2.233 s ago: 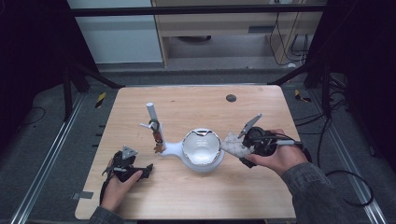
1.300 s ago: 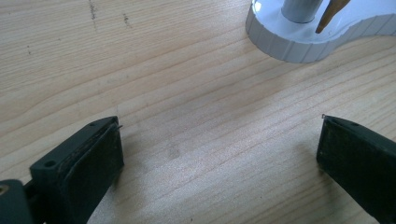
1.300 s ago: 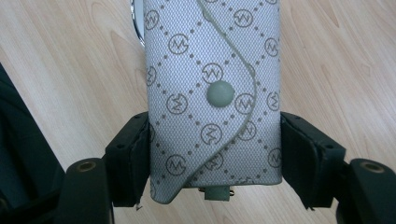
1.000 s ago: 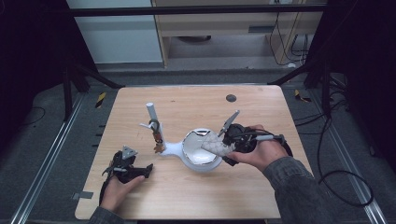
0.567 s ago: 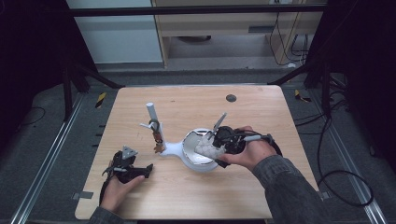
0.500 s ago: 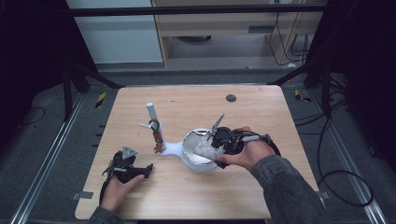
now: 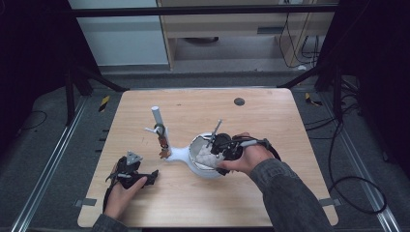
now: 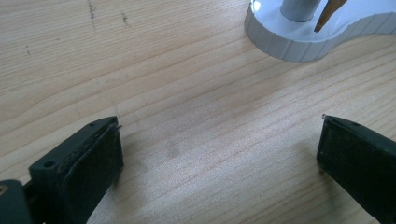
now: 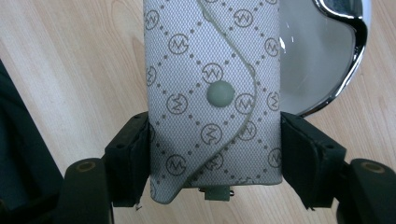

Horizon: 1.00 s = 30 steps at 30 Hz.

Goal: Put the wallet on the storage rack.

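Right claw [image 9: 215,163] pinching a small pale pouch [image 9: 212,93] printed with a diamond pattern of dots and ringed letters, a round snap in the middle of its curved flap; both black jaws pressed flat against the pouch's two sides in the lower half of the right gripper view. Behind the pouch, at the upper right of that view, a chrome-rimmed round mirror [image 9: 322,60] lying glass-up over the pale wooden tabletop [image 9: 60,70]. In the high view, right claw [image 7: 212,152] seen just right of centre, held in the right hand [image 7: 246,157], with the pouch [image 7: 205,154] over the white round dish of a stand [image 7: 181,155]. Stand's narrow neck running toward the left to a white upright post [image 7: 157,118], small trinkets hanging beside it, too small to tell apart. Left claw [image 8: 219,154] spread wide with nothing between the jaws, low over bare wood in the left gripper view, the ribbed white edge of the stand [image 8: 289,44] at the upper right. In the high view, left claw [image 7: 150,175] at the lower left, well apart from the pouch, gripped by the left hand [image 7: 123,191].
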Motion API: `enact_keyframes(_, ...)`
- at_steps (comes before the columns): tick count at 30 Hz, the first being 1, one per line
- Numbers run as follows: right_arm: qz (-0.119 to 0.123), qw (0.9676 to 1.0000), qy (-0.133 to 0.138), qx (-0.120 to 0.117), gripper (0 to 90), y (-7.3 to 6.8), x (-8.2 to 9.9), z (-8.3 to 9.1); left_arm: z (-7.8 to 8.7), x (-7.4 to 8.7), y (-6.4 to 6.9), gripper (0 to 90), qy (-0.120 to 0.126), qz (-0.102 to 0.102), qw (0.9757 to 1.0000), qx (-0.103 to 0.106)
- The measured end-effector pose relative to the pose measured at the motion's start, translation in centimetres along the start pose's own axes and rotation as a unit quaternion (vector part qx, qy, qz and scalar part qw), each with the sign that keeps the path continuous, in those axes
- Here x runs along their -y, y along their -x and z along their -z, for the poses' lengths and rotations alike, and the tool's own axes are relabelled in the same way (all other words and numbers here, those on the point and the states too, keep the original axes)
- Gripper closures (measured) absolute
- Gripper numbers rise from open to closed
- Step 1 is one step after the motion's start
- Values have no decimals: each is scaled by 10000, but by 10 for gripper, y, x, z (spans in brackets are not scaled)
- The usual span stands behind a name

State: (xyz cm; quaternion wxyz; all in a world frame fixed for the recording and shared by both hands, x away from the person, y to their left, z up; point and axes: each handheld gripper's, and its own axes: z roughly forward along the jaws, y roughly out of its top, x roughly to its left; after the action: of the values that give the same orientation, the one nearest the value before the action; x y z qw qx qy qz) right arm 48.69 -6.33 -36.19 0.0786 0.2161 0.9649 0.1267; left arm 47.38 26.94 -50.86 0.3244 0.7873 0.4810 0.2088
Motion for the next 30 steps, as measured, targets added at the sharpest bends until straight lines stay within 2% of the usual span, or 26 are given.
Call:
enact_keyframes(12,-57,9997,-216,51,311,7,-11,-9,0,0,0,0,-3,1,10000,-9)
enact_keyframes(17,-152,9996,-233,61,311,14,-13,-12,0,0,0,0,-4,-2,10000,-10)
enact_keyframes(30,-199,9993,-323,71,310,20,-18,-16,0,0,0,0,-4,-2,10000,-12)
